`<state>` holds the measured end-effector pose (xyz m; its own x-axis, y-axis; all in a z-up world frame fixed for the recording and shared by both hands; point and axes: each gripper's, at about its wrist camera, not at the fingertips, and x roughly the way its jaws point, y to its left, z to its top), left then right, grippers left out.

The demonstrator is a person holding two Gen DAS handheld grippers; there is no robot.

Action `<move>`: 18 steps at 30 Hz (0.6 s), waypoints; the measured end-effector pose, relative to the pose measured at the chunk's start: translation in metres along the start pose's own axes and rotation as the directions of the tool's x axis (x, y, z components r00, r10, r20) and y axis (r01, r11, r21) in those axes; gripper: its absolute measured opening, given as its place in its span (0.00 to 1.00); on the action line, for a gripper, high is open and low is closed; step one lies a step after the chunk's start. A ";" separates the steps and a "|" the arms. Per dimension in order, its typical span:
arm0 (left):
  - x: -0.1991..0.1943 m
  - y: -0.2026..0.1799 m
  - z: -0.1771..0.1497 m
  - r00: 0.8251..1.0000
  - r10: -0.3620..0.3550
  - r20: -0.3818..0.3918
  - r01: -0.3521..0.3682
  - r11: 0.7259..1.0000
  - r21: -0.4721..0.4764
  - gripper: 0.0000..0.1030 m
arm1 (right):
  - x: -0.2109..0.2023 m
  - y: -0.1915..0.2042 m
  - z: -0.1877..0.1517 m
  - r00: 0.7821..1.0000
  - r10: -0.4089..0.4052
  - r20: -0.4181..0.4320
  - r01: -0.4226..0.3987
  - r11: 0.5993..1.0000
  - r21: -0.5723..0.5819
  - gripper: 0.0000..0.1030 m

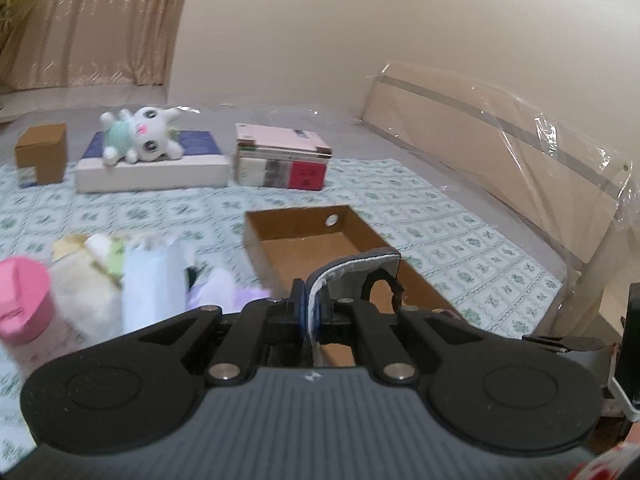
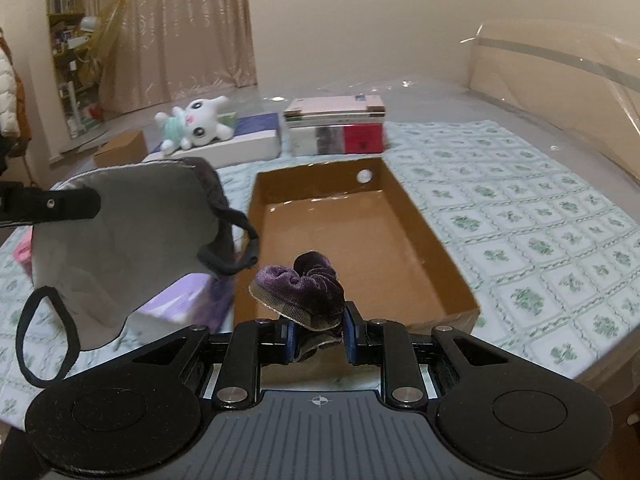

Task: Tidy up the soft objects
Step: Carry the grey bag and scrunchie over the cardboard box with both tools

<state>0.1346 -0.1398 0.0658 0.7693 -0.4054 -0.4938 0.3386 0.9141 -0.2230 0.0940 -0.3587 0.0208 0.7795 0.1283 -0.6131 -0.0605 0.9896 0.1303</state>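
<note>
1. Right now the left gripper (image 1: 309, 312) is pinching a grey mask (image 1: 352, 270) between its closed fingers; in the right wrist view the mask (image 2: 120, 240) is hanging in the air just left of the box (image 2: 420, 216), its black ear loops dangling.
2. Meanwhile the right gripper (image 2: 318, 334) is clamping a purple scrunchie (image 2: 306, 286) between its blue pads (image 2: 350, 334), and the scrunchie is sitting above the near end of the box.
3. The open cardboard box (image 1: 292, 220) is lying on the patterned bed cover (image 2: 540, 220), with a round hole in its far wall and nothing showing on the visible part of its floor.
4. Left of the box, a blurred heap of soft things is lying on the cover: a pink item (image 1: 22, 304), a pale plush (image 1: 84, 268) and a lilac pack (image 2: 180, 300), the pack sitting under the hanging mask.
5. Beyond the box, a white bunny toy (image 1: 138, 136) is lying on a flat white carton (image 1: 152, 168).
6. Right of that carton, behind the box's far wall, a stack of books (image 2: 336, 126) is sitting on the cover.
7. Far left of the carton, a small brown box (image 1: 42, 154) is standing.
8. Right of the box, a plastic-wrapped headboard (image 1: 500, 140) is running along the bed.
</note>
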 end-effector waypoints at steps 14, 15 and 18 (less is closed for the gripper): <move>0.101 -0.024 0.023 0.998 -0.019 -0.060 0.016 0.999 -0.048 0.03 | 0.062 -0.039 0.027 0.998 -0.029 -0.050 0.029 1.000 -0.001 0.23; 0.107 -0.025 0.024 0.998 -0.020 -0.065 0.017 0.999 -0.051 0.03 | 0.065 -0.042 0.028 0.998 -0.030 -0.054 0.030 1.000 0.001 0.23; 0.122 -0.026 0.025 0.997 -0.025 -0.076 0.020 0.998 -0.067 0.03 | 0.074 -0.049 0.031 0.998 -0.033 -0.061 0.034 0.999 0.007 0.23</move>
<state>0.2328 -0.2130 0.0328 0.7169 -0.4276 -0.5506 0.3171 0.9034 -0.2887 0.1736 -0.3996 -0.0070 0.7418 0.0991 -0.6633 -0.0296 0.9929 0.1152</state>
